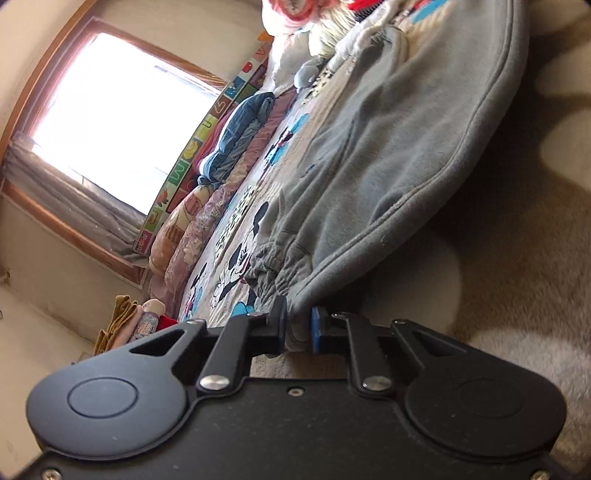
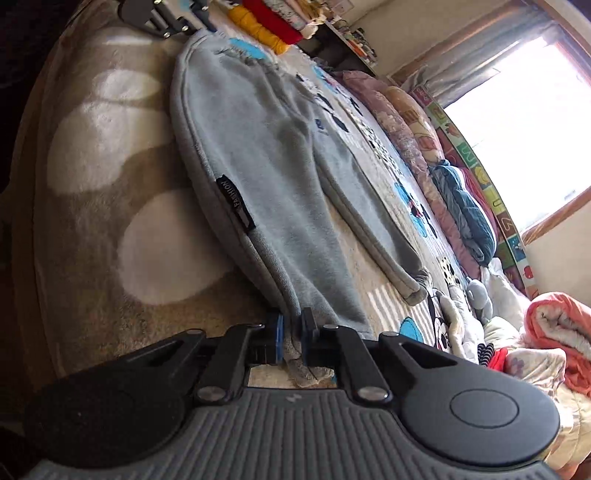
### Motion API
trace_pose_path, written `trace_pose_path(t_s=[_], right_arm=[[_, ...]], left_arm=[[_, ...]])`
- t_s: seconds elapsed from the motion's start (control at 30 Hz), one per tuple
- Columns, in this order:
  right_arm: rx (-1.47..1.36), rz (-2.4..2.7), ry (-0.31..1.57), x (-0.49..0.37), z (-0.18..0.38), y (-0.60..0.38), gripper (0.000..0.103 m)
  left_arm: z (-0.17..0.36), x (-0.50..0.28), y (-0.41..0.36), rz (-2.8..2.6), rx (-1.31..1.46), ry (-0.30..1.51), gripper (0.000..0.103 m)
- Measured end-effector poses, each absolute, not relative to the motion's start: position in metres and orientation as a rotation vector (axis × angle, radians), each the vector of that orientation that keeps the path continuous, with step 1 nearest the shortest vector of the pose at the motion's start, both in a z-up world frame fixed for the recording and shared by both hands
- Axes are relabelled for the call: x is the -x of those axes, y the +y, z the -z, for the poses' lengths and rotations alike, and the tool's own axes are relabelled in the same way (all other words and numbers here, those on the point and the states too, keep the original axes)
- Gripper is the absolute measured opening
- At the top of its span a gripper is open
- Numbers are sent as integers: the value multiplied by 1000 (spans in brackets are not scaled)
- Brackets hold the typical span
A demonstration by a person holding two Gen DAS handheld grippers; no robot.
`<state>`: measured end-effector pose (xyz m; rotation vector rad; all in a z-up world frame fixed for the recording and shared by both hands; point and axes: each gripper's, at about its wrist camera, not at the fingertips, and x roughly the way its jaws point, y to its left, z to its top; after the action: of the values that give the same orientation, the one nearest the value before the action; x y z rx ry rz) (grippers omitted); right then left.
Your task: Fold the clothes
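Note:
Grey fleece trousers point(image 1: 388, 147) lie spread along the bed's near edge; they also show in the right wrist view point(image 2: 266, 166), with a black "FASHION" label point(image 2: 234, 201) on the side seam. My left gripper point(image 1: 298, 325) is shut on the corner of the trousers beside the gathered waistband point(image 1: 275, 269). My right gripper point(image 2: 291, 334) is shut on the cuff end of the near leg. The far leg point(image 2: 373, 236) lies loose on the bed. My left gripper shows small at the far end of the trousers in the right wrist view point(image 2: 162, 18).
The bed has a cartoon-mouse sheet point(image 1: 236, 236) and a beige fuzzy blanket point(image 2: 110, 184) along its near side. Folded quilts point(image 2: 461, 206) and a colourful mat point(image 1: 192, 158) line the window wall. A pile of clothes point(image 2: 546, 332) lies at one end, stacked clothes point(image 2: 266, 26) at the other.

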<state>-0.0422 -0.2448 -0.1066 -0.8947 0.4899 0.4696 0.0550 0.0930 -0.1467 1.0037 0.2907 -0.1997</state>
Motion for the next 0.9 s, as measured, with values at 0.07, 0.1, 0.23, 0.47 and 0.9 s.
trace_pose_path(t_s=[0.07,0.1,0.23,0.47,0.9], right_arm=[[815,-453,494,33,91,-254,10],[776,-444,496,27,83,-259,10],[647,-411,502,1,52,-277,9],[607,-394,533,-64,14,-285,9],[663,-421,710,-202,6,-270,9]], left_arm=[[130,-61,95,194,-870,284,11],[121,-64,97,191,-803,280,11],[92,-78,99,158,-597,254,10],[66,-119,94,120,-392,304,9],[63,-194,114,130,-288,468,9]])
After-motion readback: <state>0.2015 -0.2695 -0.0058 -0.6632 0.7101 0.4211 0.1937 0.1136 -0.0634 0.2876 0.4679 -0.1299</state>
